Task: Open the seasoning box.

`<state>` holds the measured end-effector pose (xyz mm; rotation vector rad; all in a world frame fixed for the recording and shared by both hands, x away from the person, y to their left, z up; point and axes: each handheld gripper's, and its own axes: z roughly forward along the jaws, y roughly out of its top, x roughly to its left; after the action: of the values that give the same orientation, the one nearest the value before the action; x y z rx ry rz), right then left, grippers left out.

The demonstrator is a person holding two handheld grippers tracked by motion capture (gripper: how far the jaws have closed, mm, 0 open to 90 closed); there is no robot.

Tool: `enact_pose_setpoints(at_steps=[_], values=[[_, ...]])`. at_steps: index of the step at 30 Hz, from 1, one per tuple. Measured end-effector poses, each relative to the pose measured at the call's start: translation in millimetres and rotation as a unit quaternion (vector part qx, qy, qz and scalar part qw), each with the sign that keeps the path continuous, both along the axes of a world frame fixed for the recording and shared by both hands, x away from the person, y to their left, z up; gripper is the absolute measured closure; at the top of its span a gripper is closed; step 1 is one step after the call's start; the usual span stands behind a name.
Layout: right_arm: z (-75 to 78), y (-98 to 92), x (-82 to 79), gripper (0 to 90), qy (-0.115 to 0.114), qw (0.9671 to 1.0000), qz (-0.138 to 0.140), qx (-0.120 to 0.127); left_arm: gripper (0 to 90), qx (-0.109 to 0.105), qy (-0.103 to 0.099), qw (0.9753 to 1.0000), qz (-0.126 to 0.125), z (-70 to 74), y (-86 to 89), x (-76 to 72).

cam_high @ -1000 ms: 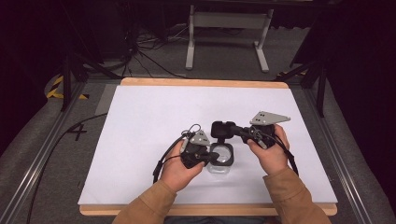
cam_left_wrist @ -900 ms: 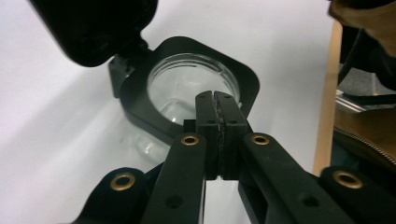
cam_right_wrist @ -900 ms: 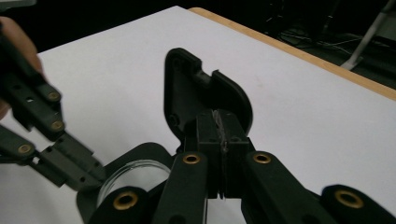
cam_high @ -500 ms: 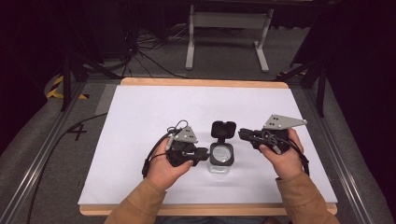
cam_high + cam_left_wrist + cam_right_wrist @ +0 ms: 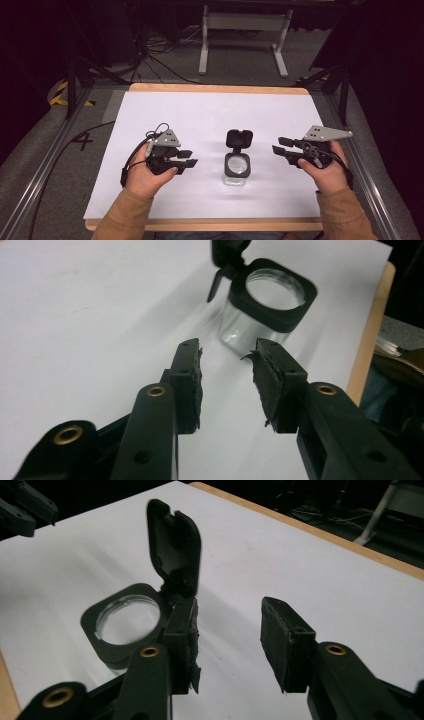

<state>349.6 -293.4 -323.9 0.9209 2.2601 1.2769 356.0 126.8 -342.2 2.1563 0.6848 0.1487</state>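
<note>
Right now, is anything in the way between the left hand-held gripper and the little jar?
Nothing visible. Bare white table lies between the left hand-held gripper and the jar. The jar's lid stands flipped open at its far side.

We see a jar [image 5: 236, 170] of clear, glossy glass, with a matt black plastic collar and a hinged lid [image 5: 239, 138] of the same smooth plastic. It stands on a smooth, matt white sheet [image 5: 210, 120] covering a table edged in pale, bare wood [image 5: 215, 89]. The left gripper [image 5: 227, 377] and right gripper [image 5: 227, 640] are of matt black plastic with brass-coloured rivets; their pads [image 5: 265, 385] look rough, fibrous and frayed at the edges. A dull grey metal plate [image 5: 325, 133] tops the right gripper. The sleeves [image 5: 125, 215] are tan woven cloth.
</note>
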Motion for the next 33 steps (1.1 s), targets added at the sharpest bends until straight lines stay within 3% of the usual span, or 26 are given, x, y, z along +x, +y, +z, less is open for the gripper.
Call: enact_pose_setpoints(at_steps=[7, 13, 17, 19, 21, 24, 28, 29, 30, 33], values=[[-7.3, -21.2, 3.0, 51.4, 0.01, 0.9996, -0.025, -0.009, 59.7, -0.003, 0.003, 0.9997, 0.022, -4.5, 20.5, 6.5], [-25.5, -38.2, 13.0, 44.0, 0.038, 0.9972, -0.047, -0.045, 54.2, 0.014, 0.017, 0.9983, 0.053, -15.8, 44.7, 17.0], [-37.7, -45.3, 19.9, 42.4, 0.054, 0.9955, -0.06, -0.049, 52.6, 0.029, 0.025, 0.9971, 0.066, -27.7, 51.8, 24.0], [-40.1, -46.6, 21.3, 41.9, 0.059, 0.9951, -0.063, -0.05, 50.2, 0.031, 0.025, 0.9969, 0.069, -31.9, 53.3, 26.3], [-45.9, -49.3, 24.6, 40.9, 0.065, 0.9943, -0.066, -0.054, 48.2, 0.033, 0.011, 0.9971, 0.068, -39.7, 55.9, 30.5], [-56.3, -51.7, 29.5, 39.8, 0.078, 0.9919, -0.076, -0.066, 44.3, 0.036, 0.004, 0.9967, 0.072, -49.7, 57.5, 34.5], [-65.1, -54.4, 33.7, 37.6, 0.089, 0.99, -0.081, -0.073, 42.8, 0.035, 0.021, 0.9964, 0.074, -61.5, 60.9, 40.2], [-70.8, -56.5, 36.2, 36.5, 0.097, 0.9879, -0.088, -0.083, 40.8, 0.034, 0.017, 0.9965, 0.075, -63.8, 61.6, 41.7], [-70.8, -56.5, 36.2, 36.5, 0.097, 0.9879, -0.088, -0.083, 40.8, 0.036, 0.026, 0.996, 0.078, -65.5, 61.9, 41.9], [-79.4, -61.5, 40.0, 35.5, 0.109, 0.9833, -0.105, -0.101, 38.1, 0.046, 0.036, 0.9947, 0.085, -72.5, 64.2, 45.5]])
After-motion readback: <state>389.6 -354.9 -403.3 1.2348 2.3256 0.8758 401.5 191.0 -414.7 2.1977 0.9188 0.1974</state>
